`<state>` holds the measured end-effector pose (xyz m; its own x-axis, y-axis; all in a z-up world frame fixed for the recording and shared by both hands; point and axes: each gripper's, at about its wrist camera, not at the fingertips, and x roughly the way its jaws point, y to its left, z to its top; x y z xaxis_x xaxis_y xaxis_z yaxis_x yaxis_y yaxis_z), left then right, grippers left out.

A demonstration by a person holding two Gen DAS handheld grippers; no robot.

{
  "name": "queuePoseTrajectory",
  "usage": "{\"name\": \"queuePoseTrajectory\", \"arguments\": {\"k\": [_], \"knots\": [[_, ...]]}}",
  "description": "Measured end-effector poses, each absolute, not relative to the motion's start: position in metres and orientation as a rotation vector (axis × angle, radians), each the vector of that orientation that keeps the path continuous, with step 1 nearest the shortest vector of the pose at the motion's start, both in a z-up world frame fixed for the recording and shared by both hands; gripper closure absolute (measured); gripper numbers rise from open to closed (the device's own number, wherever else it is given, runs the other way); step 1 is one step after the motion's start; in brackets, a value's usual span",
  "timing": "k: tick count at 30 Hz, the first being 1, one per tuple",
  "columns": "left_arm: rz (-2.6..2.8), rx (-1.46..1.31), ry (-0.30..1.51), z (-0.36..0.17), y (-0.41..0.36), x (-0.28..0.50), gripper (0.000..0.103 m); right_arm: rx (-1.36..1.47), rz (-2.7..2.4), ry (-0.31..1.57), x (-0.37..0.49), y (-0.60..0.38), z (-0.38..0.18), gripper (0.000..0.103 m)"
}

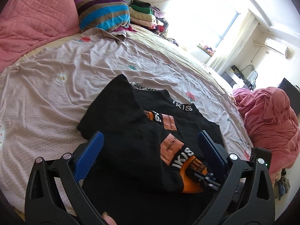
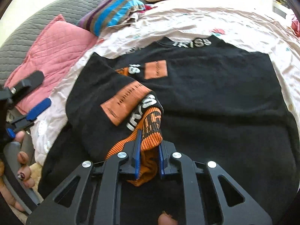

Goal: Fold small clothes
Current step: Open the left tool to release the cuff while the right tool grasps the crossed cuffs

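Observation:
A black sweatshirt [image 2: 215, 86] with orange patches and white lettering lies on the bed; it also shows in the left wrist view [image 1: 123, 123]. One sleeve is folded across the body. My right gripper [image 2: 149, 140] is shut on the sleeve's orange ribbed cuff [image 2: 151, 125], which also shows in the left wrist view [image 1: 195, 170]. My left gripper [image 1: 150, 140] is open over the black fabric and holds nothing. It also shows at the left edge of the right wrist view [image 2: 36, 93], off the garment.
The bed sheet [image 1: 56, 93] is pale pink with flower prints. A pink quilted pillow [image 1: 31, 16] and a striped pillow [image 1: 103, 11] lie at the head. Folded clothes [image 1: 142, 15] are stacked behind. A crumpled pink blanket [image 1: 268, 121] sits at the right.

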<state>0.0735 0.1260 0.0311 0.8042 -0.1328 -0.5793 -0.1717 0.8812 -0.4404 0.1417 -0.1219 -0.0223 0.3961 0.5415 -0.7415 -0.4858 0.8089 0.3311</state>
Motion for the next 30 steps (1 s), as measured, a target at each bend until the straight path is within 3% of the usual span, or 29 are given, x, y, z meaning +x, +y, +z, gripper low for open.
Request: {"name": "queuePoseTrajectory", "arguments": {"k": [15,30], "knots": [[0.077,-0.556,0.632,0.031,0.146,0.068,0.009,0.024,0.736,0.693,0.198,-0.136,0.084,0.092],[0.109,-0.505,0.685,0.034,0.149,0.099,0.009,-0.015,0.565,0.678,0.226,-0.187,0.063,0.092]]}}
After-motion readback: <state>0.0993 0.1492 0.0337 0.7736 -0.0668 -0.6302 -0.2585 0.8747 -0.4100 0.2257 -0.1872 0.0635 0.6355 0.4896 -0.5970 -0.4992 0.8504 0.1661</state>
